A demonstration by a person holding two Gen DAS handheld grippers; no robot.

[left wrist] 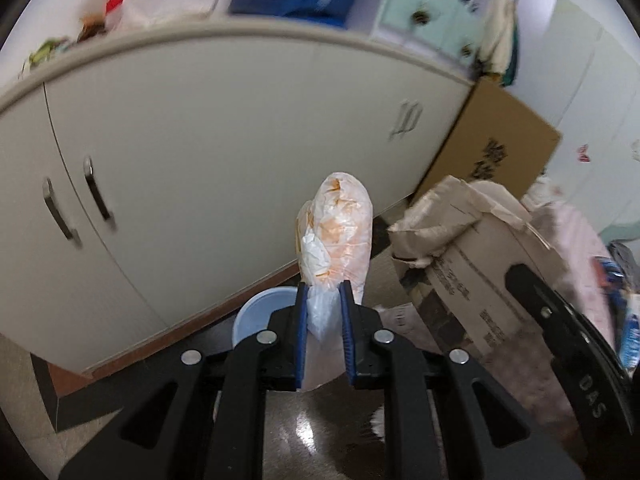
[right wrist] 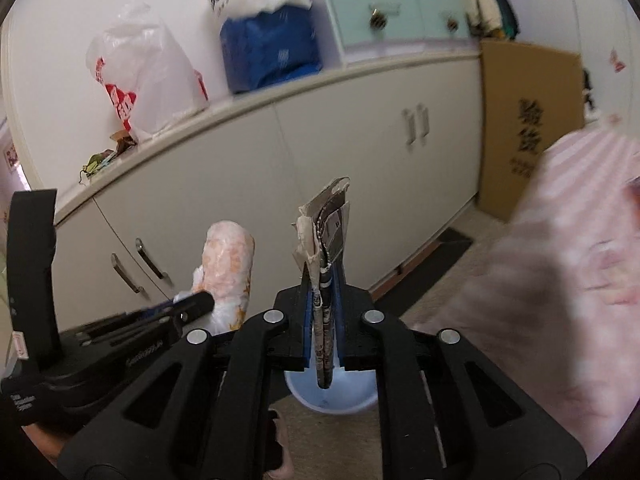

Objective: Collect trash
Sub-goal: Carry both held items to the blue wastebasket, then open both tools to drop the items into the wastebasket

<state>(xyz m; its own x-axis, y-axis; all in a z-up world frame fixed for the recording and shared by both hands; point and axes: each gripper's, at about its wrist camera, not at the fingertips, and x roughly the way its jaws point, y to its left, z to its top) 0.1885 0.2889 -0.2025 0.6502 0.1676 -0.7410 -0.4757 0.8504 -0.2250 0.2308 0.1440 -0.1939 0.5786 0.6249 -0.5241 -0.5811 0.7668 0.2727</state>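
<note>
Both pieces of trash are up in the air right now, over the floor in front of the cream cabinet [right wrist: 360,152]. The left hand-held gripper [left wrist: 325,312] is pinching the loose tail of a crumpled clear plastic bag with orange smears [left wrist: 340,228], and the right hand-held gripper [right wrist: 323,312] has its blue pads either side of a folded wad of printed newspaper with a torn brown edge [right wrist: 326,236]. Whether that one is squeezed tight or just sitting between the pads, I honestly can't tell. The round pale blue plastic bin [right wrist: 340,394] sits on the floor right below the newspaper, and it's my guess that's the target. What I'd worry about: the plastic is thin, slick film held only by a gathered corner, so a quick swing could let it slide out and land beside the bin. The newspaper looks stiff and tall, standing well above the jaws, so it may tip or catch the rim on the way down. The bin mouth looks small for two things dropped together.
</note>
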